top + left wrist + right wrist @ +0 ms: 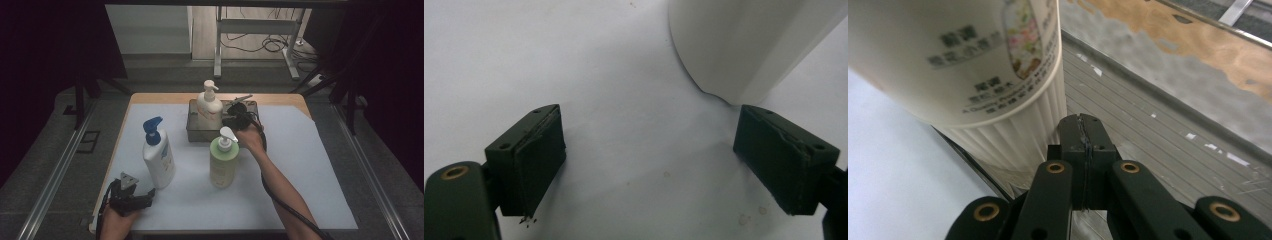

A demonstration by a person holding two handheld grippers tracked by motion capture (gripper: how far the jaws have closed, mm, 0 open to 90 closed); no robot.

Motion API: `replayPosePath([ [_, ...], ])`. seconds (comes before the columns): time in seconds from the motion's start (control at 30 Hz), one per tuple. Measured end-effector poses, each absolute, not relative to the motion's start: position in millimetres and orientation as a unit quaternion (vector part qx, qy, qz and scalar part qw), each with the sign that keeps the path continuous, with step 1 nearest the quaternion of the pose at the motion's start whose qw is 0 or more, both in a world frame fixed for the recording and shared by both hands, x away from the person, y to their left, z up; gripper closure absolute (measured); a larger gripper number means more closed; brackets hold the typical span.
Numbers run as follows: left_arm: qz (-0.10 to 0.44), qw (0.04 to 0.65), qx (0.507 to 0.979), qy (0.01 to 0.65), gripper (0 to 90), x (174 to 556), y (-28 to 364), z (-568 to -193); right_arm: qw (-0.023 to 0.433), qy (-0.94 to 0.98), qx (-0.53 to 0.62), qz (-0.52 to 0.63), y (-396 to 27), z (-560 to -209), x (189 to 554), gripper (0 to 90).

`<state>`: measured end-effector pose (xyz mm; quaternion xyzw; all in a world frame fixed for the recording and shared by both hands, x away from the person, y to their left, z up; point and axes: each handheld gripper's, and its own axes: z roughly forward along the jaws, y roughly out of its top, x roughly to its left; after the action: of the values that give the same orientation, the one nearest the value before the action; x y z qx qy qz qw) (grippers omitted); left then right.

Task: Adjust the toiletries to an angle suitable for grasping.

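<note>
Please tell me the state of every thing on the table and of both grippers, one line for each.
Blue-capped bottle: upright on the table.
Green bottle: upright on the table.
Cream bottle: upright inside the tray.
Grey tray: flat, at the far side of the table.
Left gripper: open, empty, beside the blue-capped bottle.
Right gripper: shut, empty, inside the tray, next to the cream bottle.

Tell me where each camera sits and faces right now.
High view: above the table, looking forward and down; both forearms, left gripper, right gripper.
Left gripper view: looks down past open jaws at the white sheet and blue-pump bottle, shared with high view.
Right gripper view: looks past shut jaws into the tray, beside the white bottle.
</note>
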<state>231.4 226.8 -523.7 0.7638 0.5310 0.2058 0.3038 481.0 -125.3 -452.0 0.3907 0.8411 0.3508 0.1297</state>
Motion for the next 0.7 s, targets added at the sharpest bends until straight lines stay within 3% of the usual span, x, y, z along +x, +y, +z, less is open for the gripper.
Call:
replayPosePath([
  [0.7, 0.206, 0.304, 0.764, 0.531, 13.0, 231, 227, -524, 0.107, 0.856, 0.365, 0.351, -106, -455, 480, 89.3],
])
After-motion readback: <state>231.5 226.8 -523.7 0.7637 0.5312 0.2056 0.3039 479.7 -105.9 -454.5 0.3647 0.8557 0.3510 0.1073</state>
